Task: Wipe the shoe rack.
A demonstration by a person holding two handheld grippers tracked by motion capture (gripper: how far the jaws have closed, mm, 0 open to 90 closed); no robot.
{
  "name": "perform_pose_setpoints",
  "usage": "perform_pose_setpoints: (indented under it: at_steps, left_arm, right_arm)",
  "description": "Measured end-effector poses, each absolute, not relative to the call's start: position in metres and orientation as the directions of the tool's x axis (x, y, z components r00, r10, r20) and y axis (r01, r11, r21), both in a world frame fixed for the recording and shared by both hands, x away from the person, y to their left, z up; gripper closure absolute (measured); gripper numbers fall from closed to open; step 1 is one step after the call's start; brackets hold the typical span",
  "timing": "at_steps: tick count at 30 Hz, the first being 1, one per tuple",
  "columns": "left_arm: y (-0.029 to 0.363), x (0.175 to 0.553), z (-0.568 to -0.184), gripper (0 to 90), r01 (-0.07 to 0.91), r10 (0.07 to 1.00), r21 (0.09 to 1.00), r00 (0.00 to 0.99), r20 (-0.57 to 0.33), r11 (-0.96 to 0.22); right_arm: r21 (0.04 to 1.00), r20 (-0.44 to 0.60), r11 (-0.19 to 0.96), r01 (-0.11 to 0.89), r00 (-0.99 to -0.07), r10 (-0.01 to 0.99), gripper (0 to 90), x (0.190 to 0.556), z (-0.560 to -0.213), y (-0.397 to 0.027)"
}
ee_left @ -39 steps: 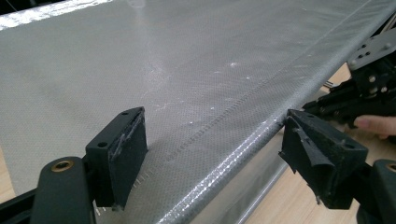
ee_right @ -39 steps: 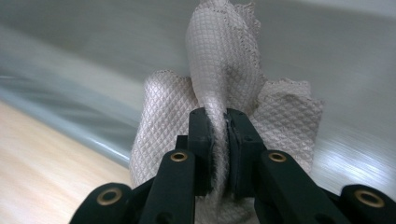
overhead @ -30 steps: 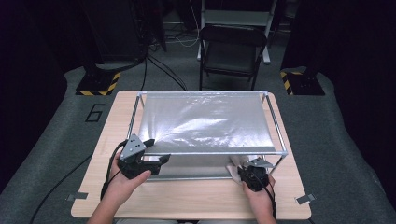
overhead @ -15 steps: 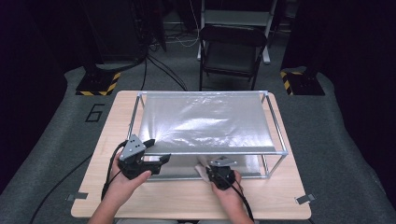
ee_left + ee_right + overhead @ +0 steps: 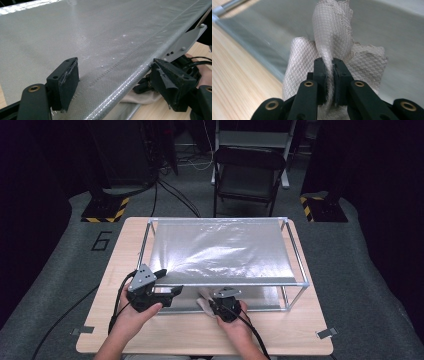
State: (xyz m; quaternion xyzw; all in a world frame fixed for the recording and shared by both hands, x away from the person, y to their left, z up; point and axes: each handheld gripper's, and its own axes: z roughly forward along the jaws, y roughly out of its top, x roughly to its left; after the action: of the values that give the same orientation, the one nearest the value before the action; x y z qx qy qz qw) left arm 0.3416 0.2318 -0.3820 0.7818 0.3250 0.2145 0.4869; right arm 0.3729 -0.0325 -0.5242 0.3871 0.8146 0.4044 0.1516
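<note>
A metal tube frame (image 5: 297,260) stands on the wooden table (image 5: 280,335), with a shiny grey sheet (image 5: 220,250) stretched over its top. My left gripper (image 5: 168,281) (image 5: 120,85) is open at the sheet's front left; the sheet's front hem (image 5: 130,80) runs between the wide-apart jaws without touching the pads. My right gripper (image 5: 214,303) (image 5: 329,75) is shut on a white quilted cloth (image 5: 332,37) (image 5: 204,302), low at the front of the frame under the sheet's edge. The cloth (image 5: 140,96) and the right gripper (image 5: 185,62) also appear in the left gripper view.
A dark folding chair (image 5: 247,175) stands behind the table. Two stand bases with yellow and black stripes (image 5: 105,210) sit on the grey floor, with cables nearby. Tape marks (image 5: 325,333) lie near the table's front corners.
My right gripper has slid left along the front of the frame with the cloth in it, from the right corner toward the middle. The left gripper has stayed put.
</note>
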Motion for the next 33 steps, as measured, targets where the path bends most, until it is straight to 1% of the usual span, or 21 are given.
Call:
perform_pose_setpoints:
  at_steps: [4, 5, 6, 7, 8, 9, 11, 13, 15, 16, 17, 21, 24, 25, 26, 27, 28, 29, 30, 31, 33]
  left_arm:
    - [0.231, 0.342, -0.382, 23.1, 0.297, 0.713, 0.901, 0.701, 0.02, -0.317]
    - [0.231, 0.342, -0.382, 23.1, 0.297, 0.714, 0.901, 0.7, 0.02, -0.317]
    - [0.231, 0.342, -0.382, 23.1, 0.297, 0.714, 0.901, 0.7, 0.02, -0.317]
    - [0.231, 0.342, -0.382, 23.1, 0.297, 0.713, 0.901, 0.7, 0.021, -0.318]
    - [0.231, 0.342, -0.382, 23.1, 0.297, 0.713, 0.9, 0.701, 0.021, -0.319]
    - [0.23, 0.342, -0.382, 23.1, 0.298, 0.712, 0.9, 0.702, 0.018, -0.317]
    - [0.229, 0.342, -0.382, 23.1, 0.302, 0.706, 0.897, 0.708, 0.015, -0.322]
    - [0.225, 0.343, -0.382, 23.0, 0.289, 0.7, 0.9, 0.713, 0.023, -0.325]
    - [0.224, 0.343, -0.382, 23.0, 0.292, 0.699, 0.9, 0.715, 0.02, -0.324]
    - [0.223, 0.343, -0.382, 22.9, 0.291, 0.7, 0.9, 0.714, 0.02, -0.323]
    - [0.224, 0.344, -0.382, 23.0, 0.291, 0.696, 0.899, 0.718, 0.02, -0.326]
    - [0.222, 0.342, -0.382, 22.9, 0.296, 0.693, 0.897, 0.721, 0.016, -0.329]
    - [0.222, 0.342, -0.383, 22.8, 0.294, 0.696, 0.899, 0.718, 0.016, -0.325]
    - [0.222, 0.342, -0.383, 22.8, 0.292, 0.697, 0.9, 0.717, 0.019, -0.324]
    - [0.222, 0.342, -0.383, 22.8, 0.292, 0.697, 0.9, 0.717, 0.019, -0.324]
    - [0.222, 0.343, -0.383, 22.8, 0.292, 0.697, 0.9, 0.717, 0.019, -0.325]
    - [0.222, 0.343, -0.383, 22.8, 0.293, 0.695, 0.899, 0.719, 0.018, -0.326]
    - [0.222, 0.343, -0.383, 22.8, 0.294, 0.694, 0.899, 0.72, 0.016, -0.325]
    - [0.222, 0.343, -0.383, 22.8, 0.294, 0.694, 0.899, 0.72, 0.016, -0.325]
    - [0.222, 0.342, -0.383, 22.8, 0.295, 0.694, 0.899, 0.72, 0.015, -0.325]
    - [0.222, 0.343, -0.383, 22.8, 0.29, 0.697, 0.902, 0.717, 0.017, -0.321]
  right_arm:
    - [0.767, 0.055, 0.375, 0.52, -0.636, 0.77, 81.9, 0.371, -0.522, -0.057]
    - [0.75, 0.109, 0.352, 0.561, -0.629, 0.77, 81.9, 0.371, -0.522, -0.072]
    - [0.75, 0.109, 0.352, 0.561, -0.629, 0.77, 81.9, 0.371, -0.522, -0.072]
    - [0.763, 0.04, 0.354, 0.54, -0.587, 0.809, 81.9, 0.37, -0.521, -0.089]
    - [0.763, 0.04, 0.354, 0.54, -0.587, 0.809, 81.9, 0.37, -0.521, -0.089]
    - [0.743, 0.13, 0.29, 0.603, -0.556, 0.821, 81.9, 0.367, -0.522, -0.101]
    - [0.758, 0.099, 0.299, 0.579, -0.557, 0.825, 81.9, 0.367, -0.521, -0.109]
    - [0.743, 0.139, 0.277, 0.609, -0.545, 0.827, 82.0, 0.364, -0.521, -0.119]
    - [0.741, 0.115, 0.284, 0.609, -0.532, 0.839, 82.0, 0.363, -0.52, -0.119]
    - [0.737, 0.131, 0.262, 0.622, -0.513, 0.849, 82.0, 0.358, -0.52, -0.116]
    - [0.757, 0.108, 0.275, 0.593, -0.528, 0.842, 82.1, 0.359, -0.521, -0.116]
    - [0.751, 0.12, 0.264, 0.606, -0.518, 0.847, 82.1, 0.36, -0.521, -0.11]
    - [0.751, 0.089, 0.302, 0.588, -0.542, 0.835, 82.1, 0.364, -0.522, -0.095]
    - [0.763, 0.058, 0.327, 0.558, -0.563, 0.824, 82.1, 0.365, -0.522, -0.08]
    - [0.763, 0.058, 0.327, 0.558, -0.563, 0.824, 82.1, 0.365, -0.522, -0.08]
    - [0.761, 0.068, 0.337, 0.554, -0.584, 0.809, 82.1, 0.366, -0.523, -0.062]
    - [0.751, 0.113, 0.307, 0.585, -0.571, 0.813, 82.2, 0.364, -0.522, -0.051]
    - [0.763, 0.077, 0.34, 0.55, -0.599, 0.797, 82.1, 0.368, -0.523, -0.045]
    - [0.763, 0.077, 0.34, 0.55, -0.599, 0.797, 82.1, 0.368, -0.523, -0.045]
    - [0.76, 0.036, 0.391, 0.519, -0.635, 0.772, 82.1, 0.373, -0.522, -0.033]
    - [0.762, 0.056, 0.392, 0.515, -0.656, 0.753, 82.1, 0.376, -0.522, -0.021]
